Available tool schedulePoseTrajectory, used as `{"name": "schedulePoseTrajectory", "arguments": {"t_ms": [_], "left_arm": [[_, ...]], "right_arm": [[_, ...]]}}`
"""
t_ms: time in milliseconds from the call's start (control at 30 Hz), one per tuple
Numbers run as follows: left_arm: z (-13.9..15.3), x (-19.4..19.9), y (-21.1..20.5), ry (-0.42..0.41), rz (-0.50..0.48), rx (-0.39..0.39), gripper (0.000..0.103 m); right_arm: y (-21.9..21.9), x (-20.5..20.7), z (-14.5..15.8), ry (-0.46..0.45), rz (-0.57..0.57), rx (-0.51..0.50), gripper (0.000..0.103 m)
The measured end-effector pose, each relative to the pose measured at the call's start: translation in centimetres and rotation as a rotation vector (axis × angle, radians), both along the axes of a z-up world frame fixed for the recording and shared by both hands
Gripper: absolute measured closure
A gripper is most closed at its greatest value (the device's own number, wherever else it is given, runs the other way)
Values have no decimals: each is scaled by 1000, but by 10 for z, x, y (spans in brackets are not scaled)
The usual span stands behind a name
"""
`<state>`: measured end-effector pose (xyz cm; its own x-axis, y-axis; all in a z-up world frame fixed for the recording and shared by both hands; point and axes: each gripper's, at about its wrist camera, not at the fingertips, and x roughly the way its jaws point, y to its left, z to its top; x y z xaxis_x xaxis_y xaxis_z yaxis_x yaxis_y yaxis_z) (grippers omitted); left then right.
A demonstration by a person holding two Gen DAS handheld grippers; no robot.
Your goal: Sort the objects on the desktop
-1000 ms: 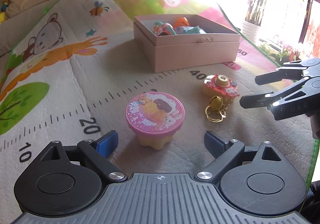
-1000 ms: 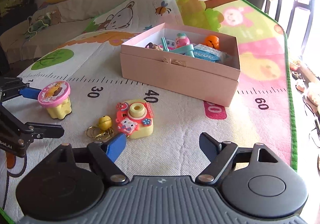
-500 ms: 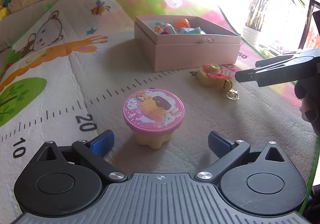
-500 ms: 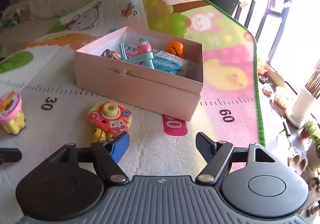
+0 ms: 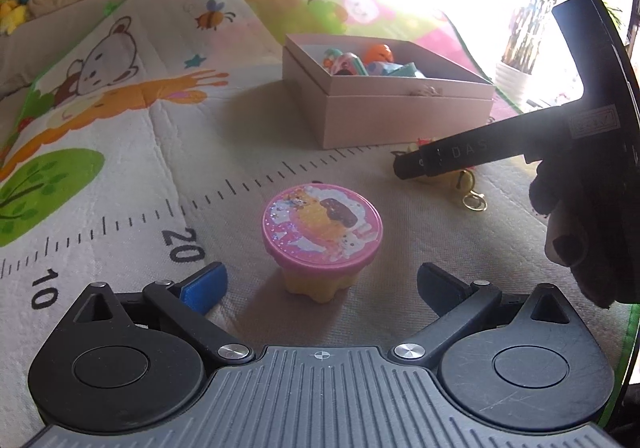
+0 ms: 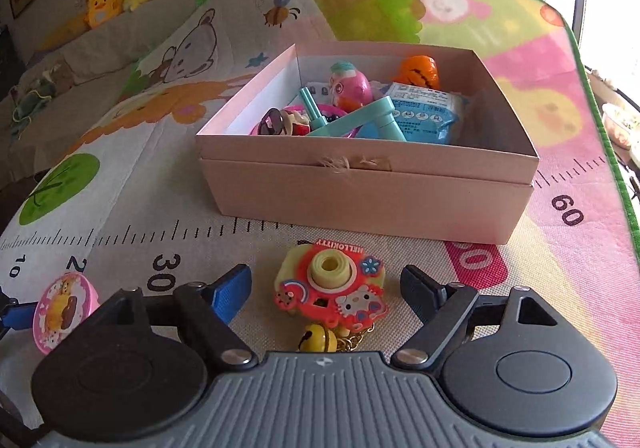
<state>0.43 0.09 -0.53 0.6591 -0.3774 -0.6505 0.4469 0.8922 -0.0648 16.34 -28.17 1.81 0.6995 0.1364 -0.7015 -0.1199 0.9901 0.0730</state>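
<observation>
Sunlit play mat [image 6: 120,175] bearing pink box [image 6: 368,191]; left gripper [image 5: 320,280] is gaping wide around lidded cup [image 5: 322,240], untouched; right gripper [image 6: 326,288] is closing around toy camera [image 6: 330,288], near the mat's front edge.

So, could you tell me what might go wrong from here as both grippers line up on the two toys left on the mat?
The right gripper is closing around the toy camera, whose bell and key ring trail loose and could snag on the pink box rim. The left gripper stands open around the pink-lidded cup; clamping only the wide lid might tip it. The two grippers sit close and could collide.
</observation>
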Motion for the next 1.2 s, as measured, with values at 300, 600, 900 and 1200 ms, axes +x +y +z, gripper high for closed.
{"name": "schedulePoseTrajectory", "arguments": {"t_ms": [300,600,900,1200], "left_arm": [[13,8,-10,-74,60,54,7],[54,1,-25,-197,-52,85,42],[138,70,-78,-458,-124,42,42],[118,188,-95,-365,-66,-46,15]], "right_arm": [[-4,-36,22,-30,92,7,45],[-27,-75,80,-131,192,22,46],[-67,-41,182,-410,96,-1,46],[-86,62,161,-300,77,82,40]]}}
